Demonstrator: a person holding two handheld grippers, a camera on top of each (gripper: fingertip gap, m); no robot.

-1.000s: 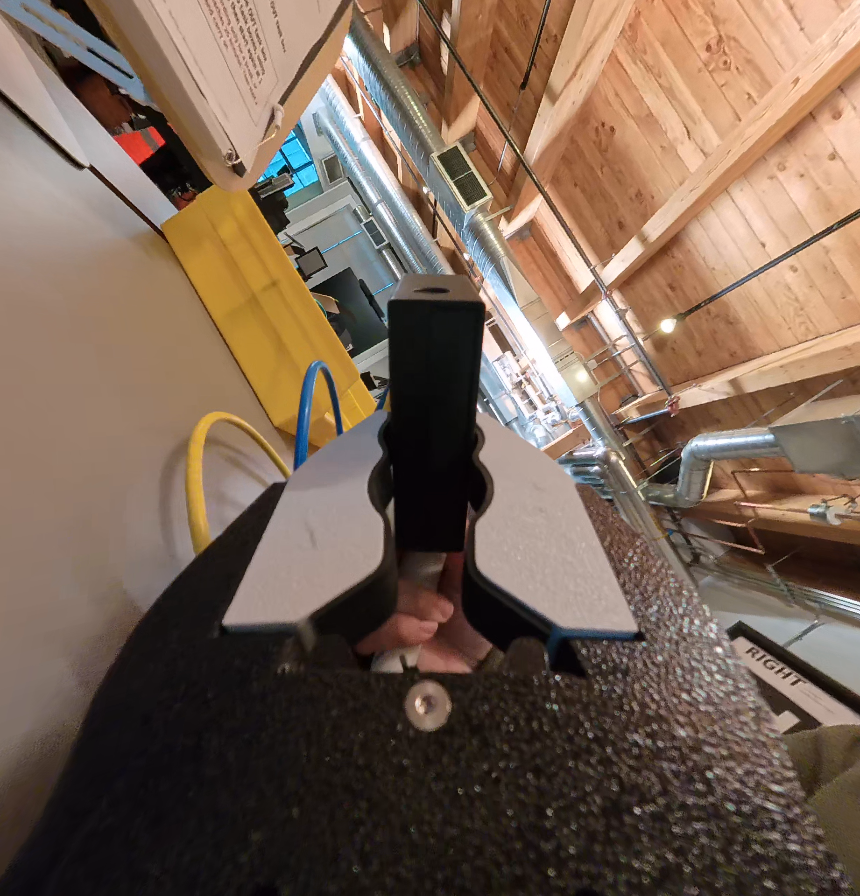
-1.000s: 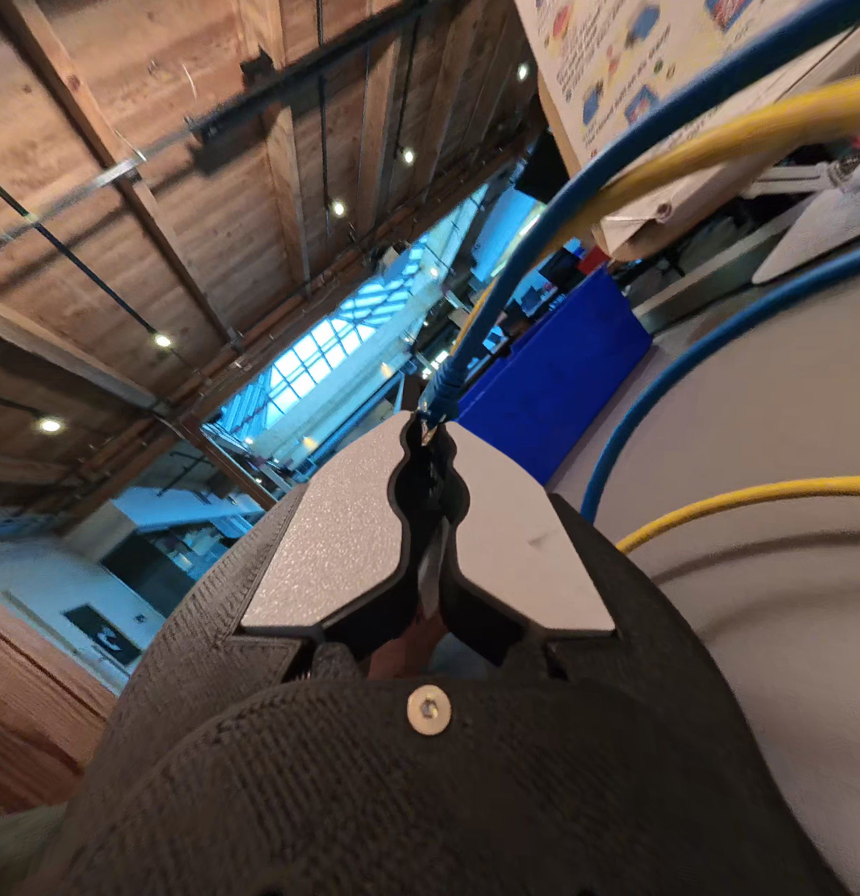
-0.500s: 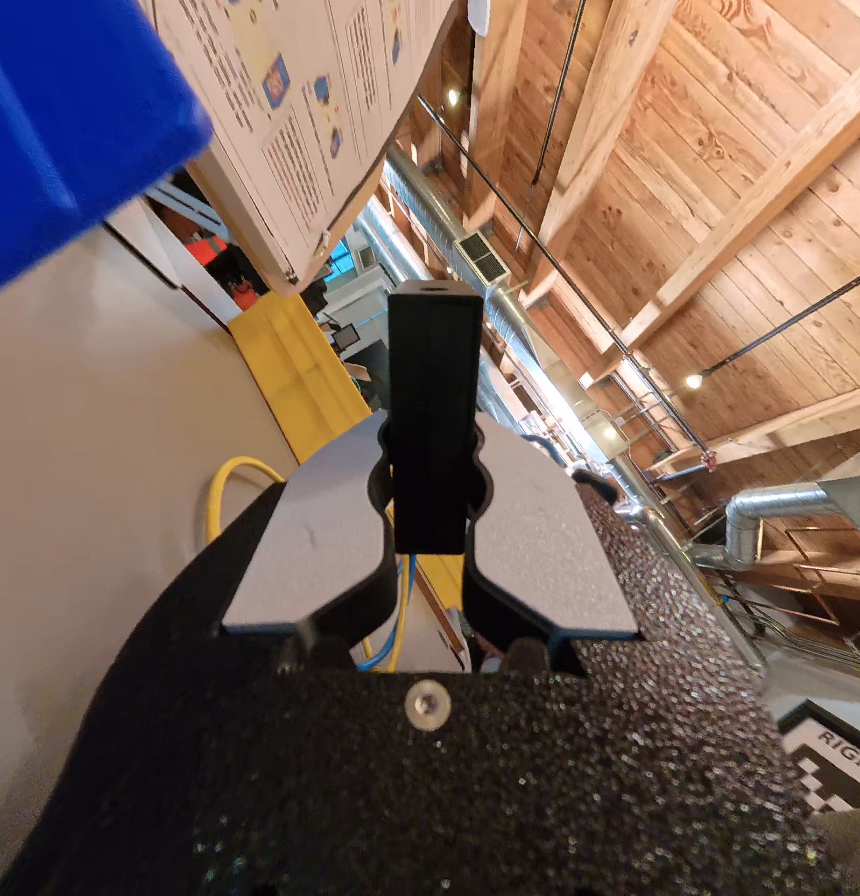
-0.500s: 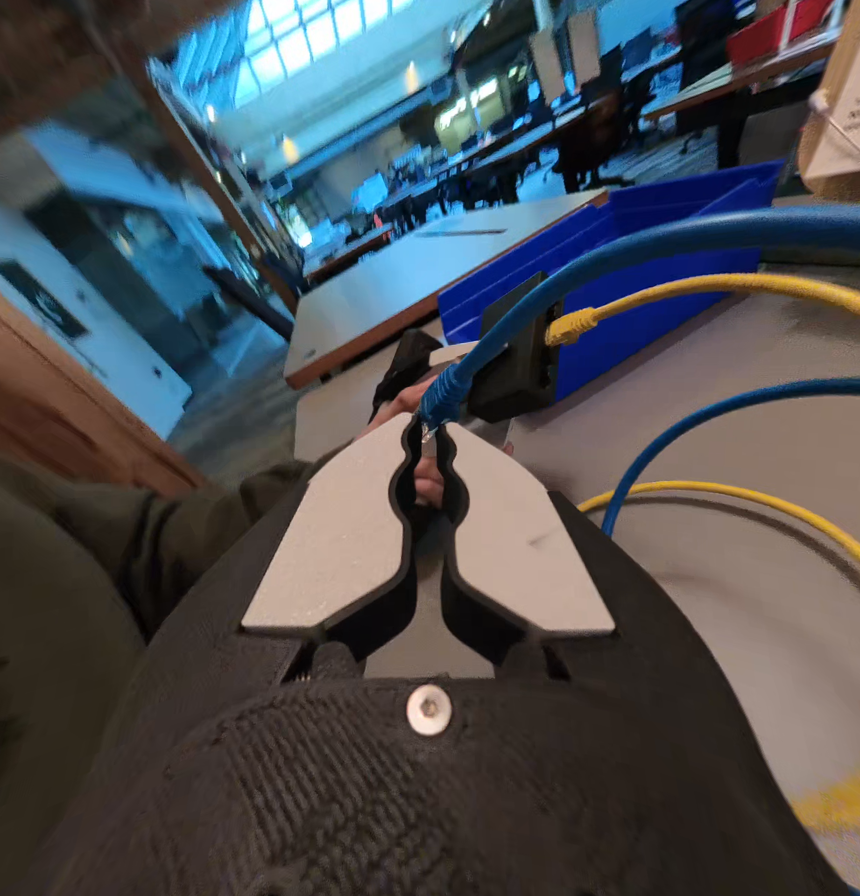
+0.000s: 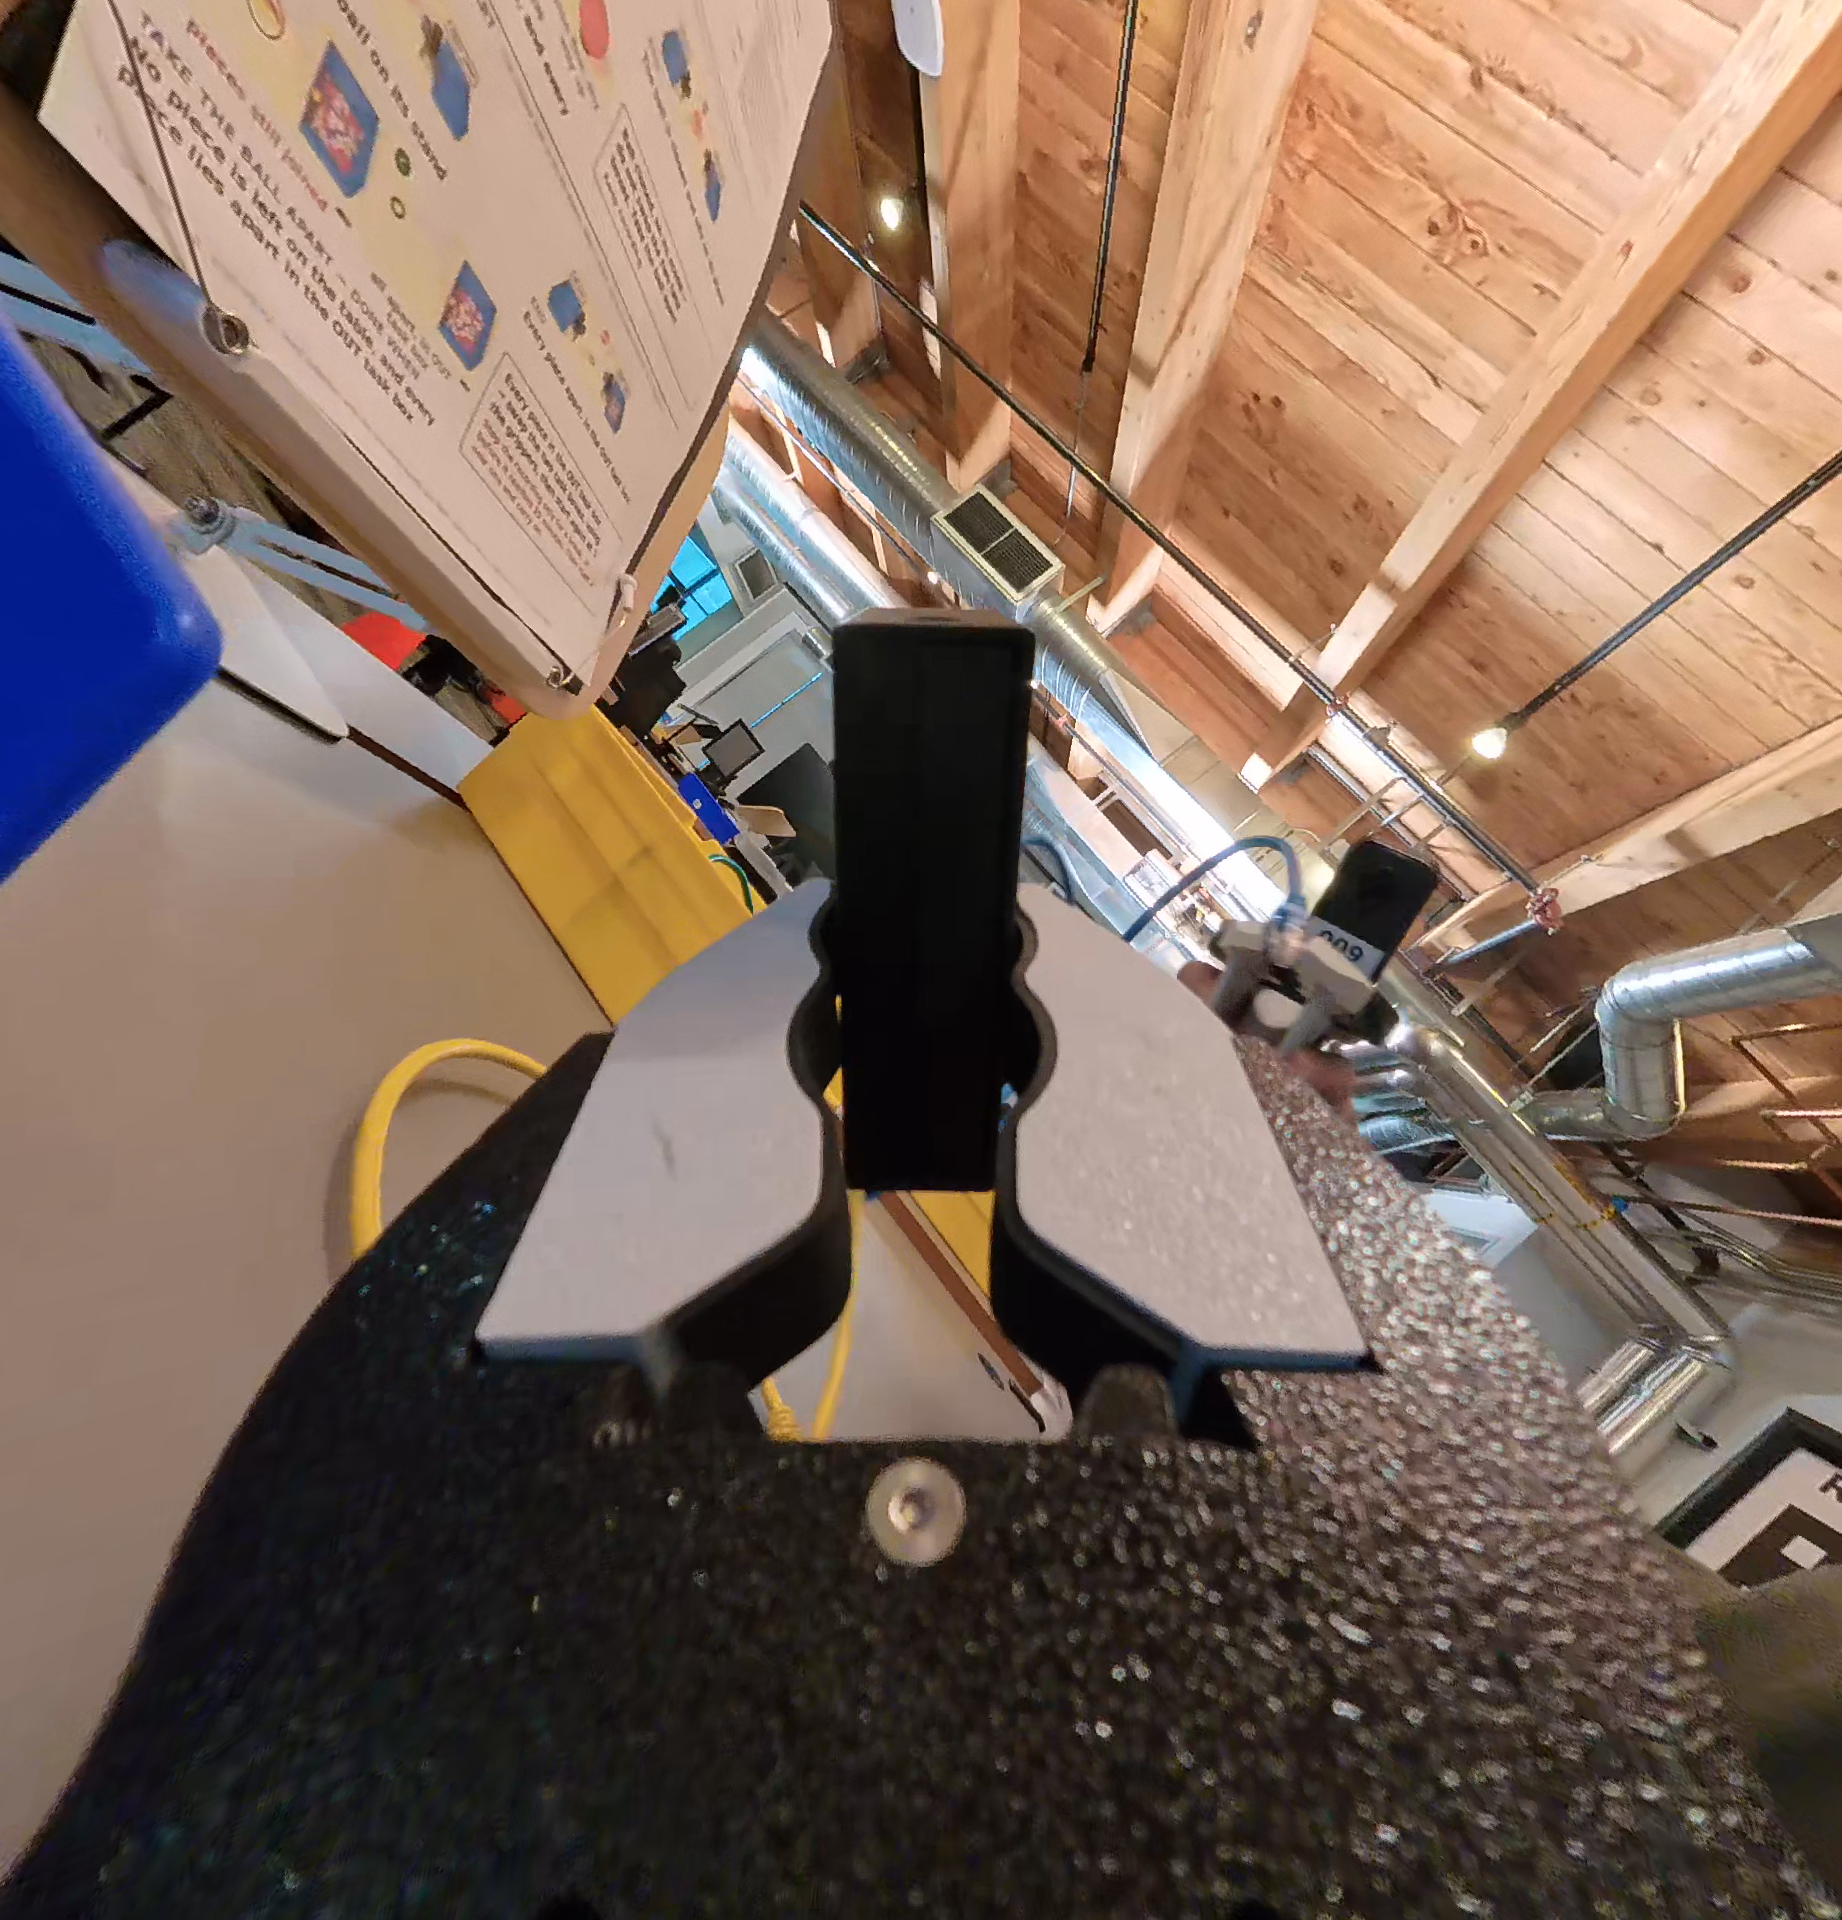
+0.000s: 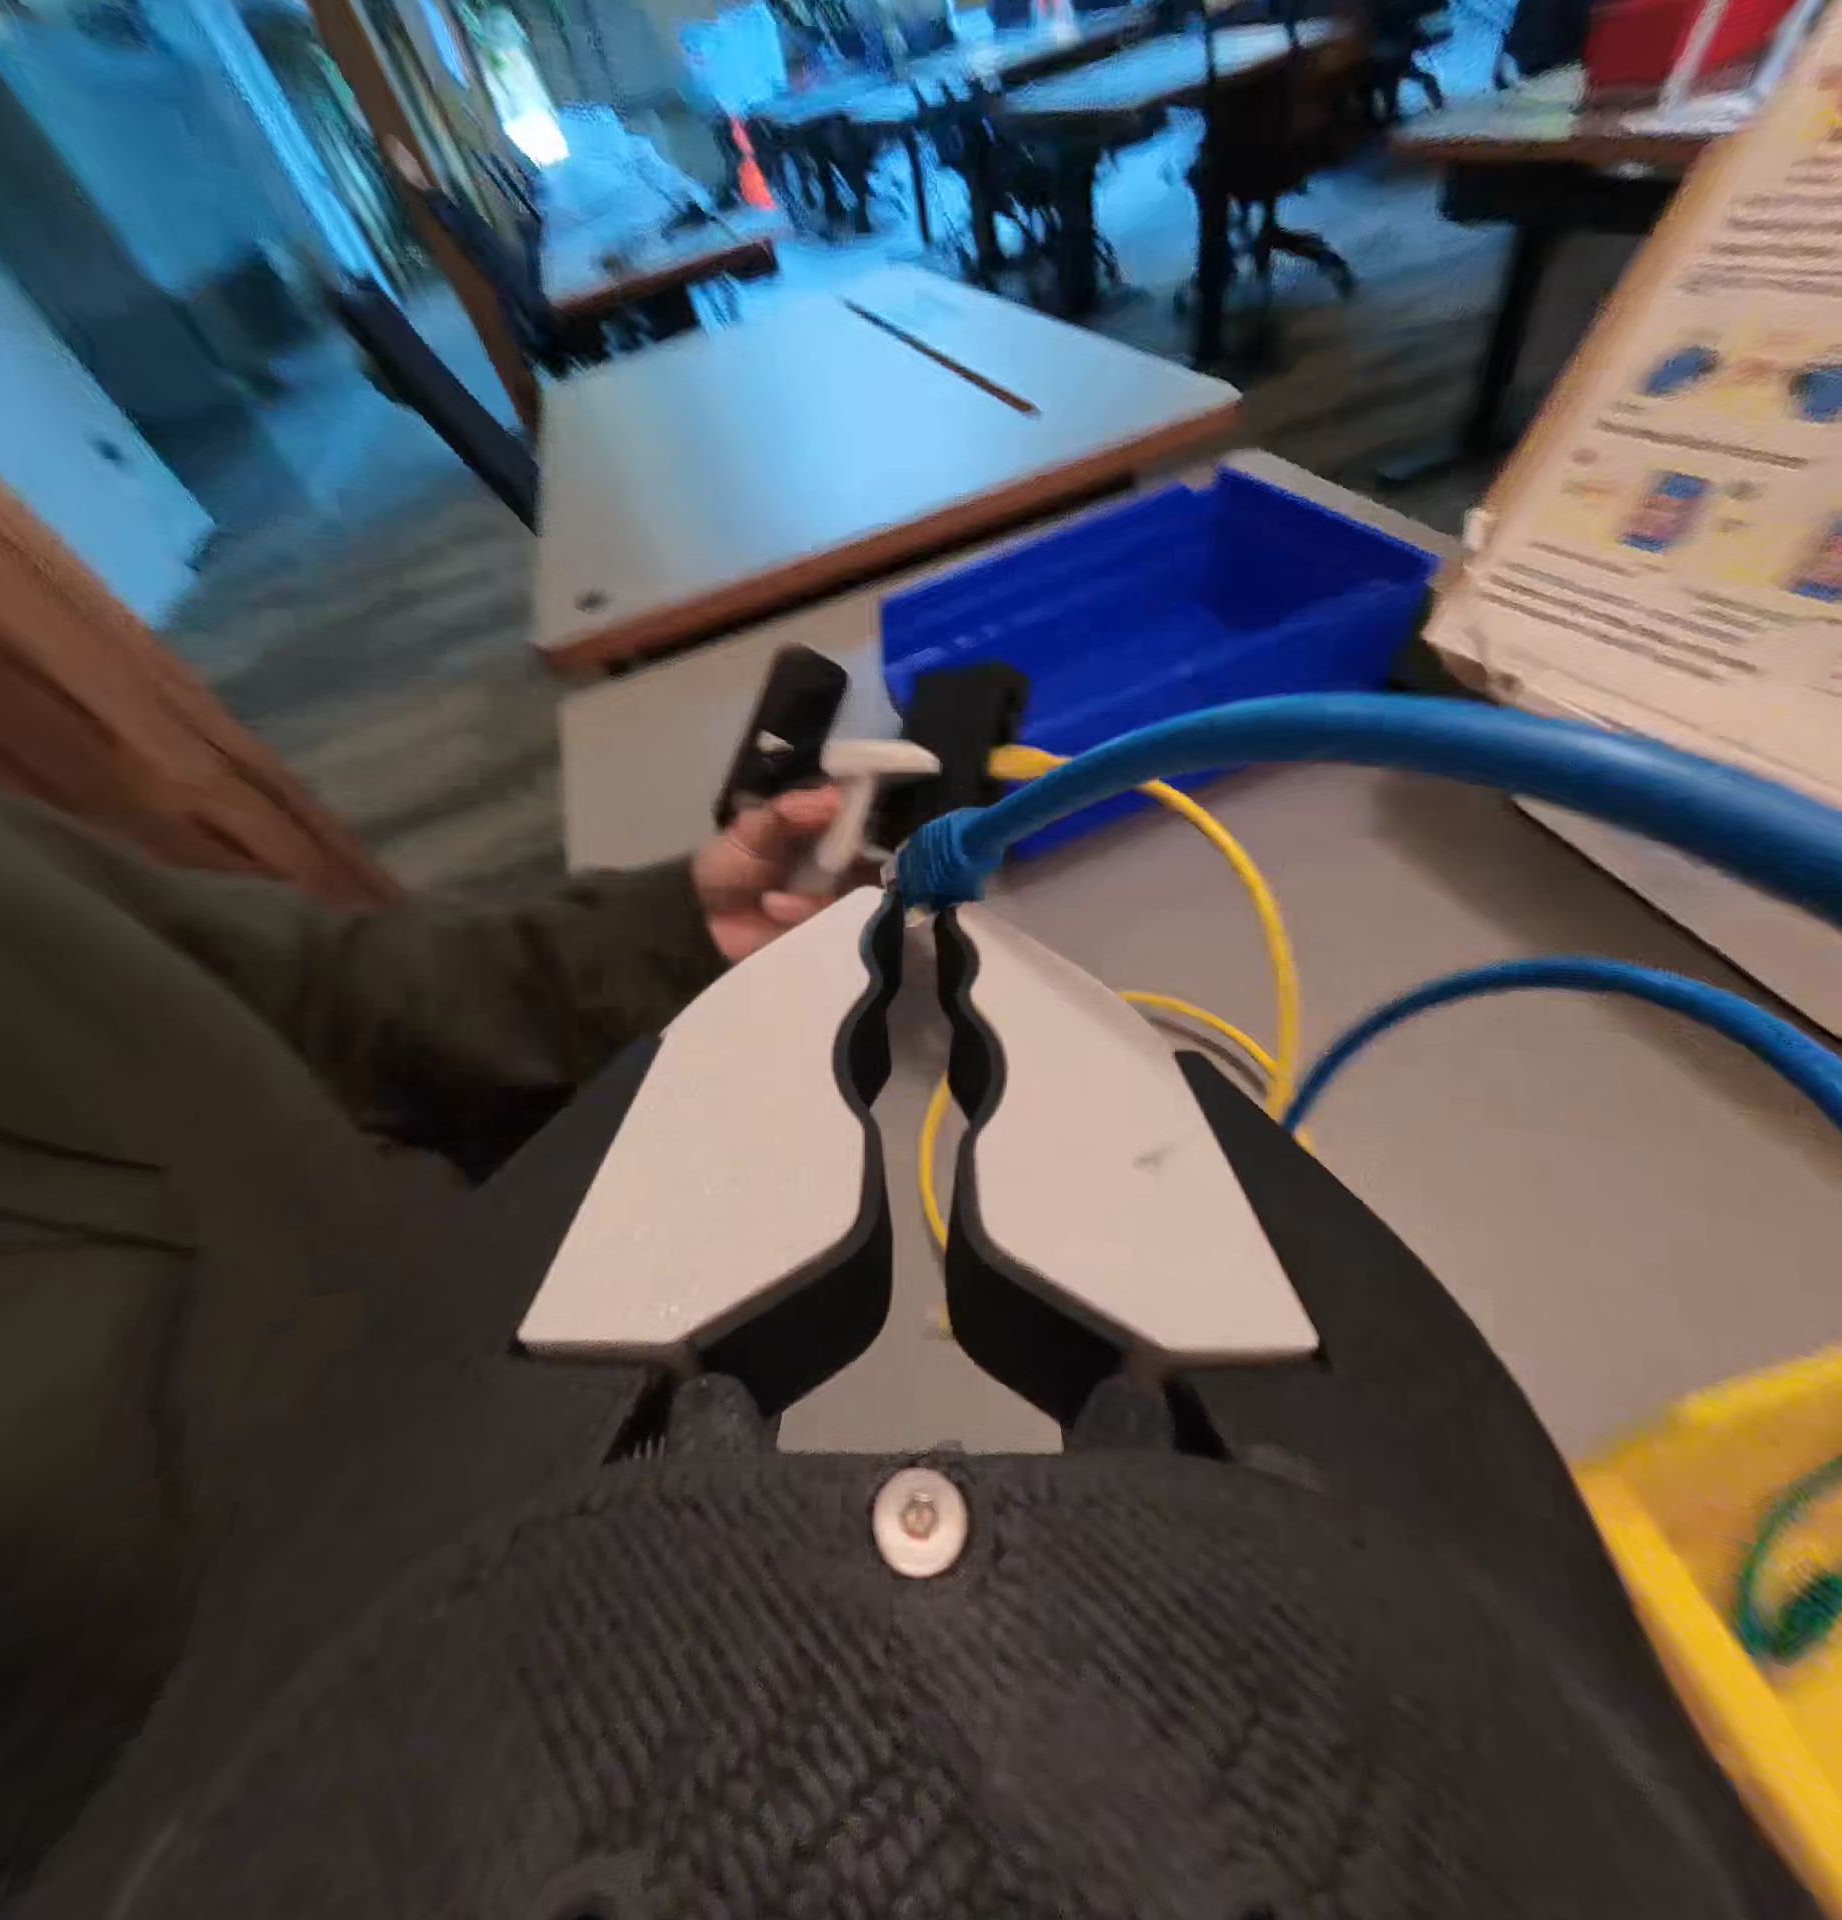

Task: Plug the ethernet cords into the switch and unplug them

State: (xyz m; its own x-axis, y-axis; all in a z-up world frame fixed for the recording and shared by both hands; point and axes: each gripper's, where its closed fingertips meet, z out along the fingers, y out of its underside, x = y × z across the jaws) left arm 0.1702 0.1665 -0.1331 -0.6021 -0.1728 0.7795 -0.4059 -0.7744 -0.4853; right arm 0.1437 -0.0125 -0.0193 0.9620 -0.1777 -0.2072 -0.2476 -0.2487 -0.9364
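Observation:
My left gripper (image 5: 922, 935) is shut on the black switch (image 5: 927, 914) and holds it upright above the table. In the right wrist view the switch (image 6: 964, 717) shows far off with a yellow cord (image 6: 1260, 883) plugged into its side. My right gripper (image 6: 922, 909) is shut on the plug end of the blue cord (image 6: 1416, 738), held in the air a short way from the switch. The right gripper with the blue cord also shows small in the left wrist view (image 5: 1281, 966). The yellow cord (image 5: 377, 1122) loops on the table.
A blue bin (image 6: 1156, 592) stands just behind the switch. A yellow bin (image 6: 1748, 1538) with a green cord lies at the front right. A printed board (image 6: 1727, 468) leans at the right. A person's sleeve (image 6: 273, 1039) fills the left. There is about 20 cm between the tips of the two grippers.
The right wrist view has swung down from the ceiling to the table, still gripping the blue plug. The switch now looks farther from the plug. The left gripper keeps hold of the switch.

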